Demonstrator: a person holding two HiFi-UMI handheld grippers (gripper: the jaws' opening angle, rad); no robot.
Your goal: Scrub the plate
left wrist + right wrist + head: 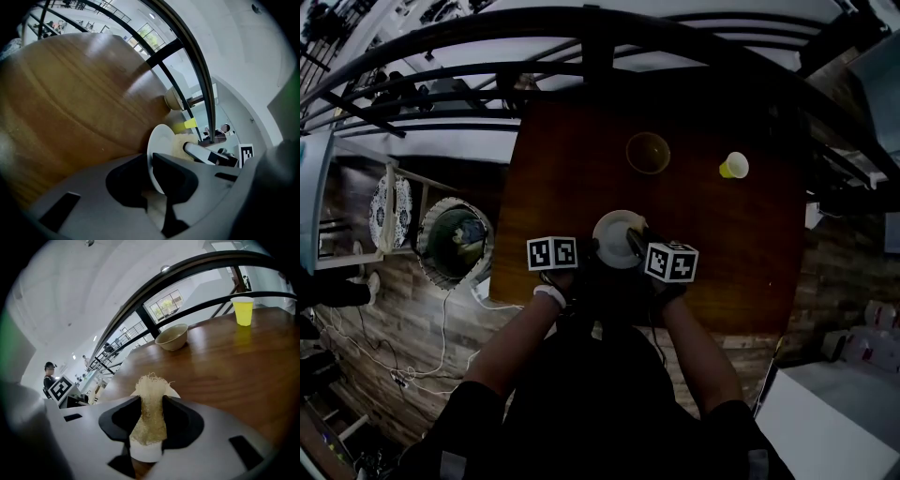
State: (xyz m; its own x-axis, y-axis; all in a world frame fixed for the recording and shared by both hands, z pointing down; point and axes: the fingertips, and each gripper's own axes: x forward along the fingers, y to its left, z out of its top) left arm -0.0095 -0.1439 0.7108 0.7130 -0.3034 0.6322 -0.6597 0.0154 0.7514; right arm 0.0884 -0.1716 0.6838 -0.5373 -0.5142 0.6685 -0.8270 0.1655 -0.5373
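A small white plate [617, 234] is held above the brown table [581, 150], close to its near edge. My left gripper [591, 251] is shut on the plate's left rim. In the left gripper view the plate [157, 150] stands edge-on between the jaws. My right gripper [634, 244] is shut on a pale fibrous scrubber [151, 404], whose tip lies against the plate's face [174, 393]. The scrubber [180, 145] also shows in the left gripper view, pressed on the plate.
A tan bowl [648, 153] and a yellow cup [733, 166] stand at the table's far side. Dark railing bars [581, 37] run behind the table. A round basket [455, 240] sits on the wooden floor to the left.
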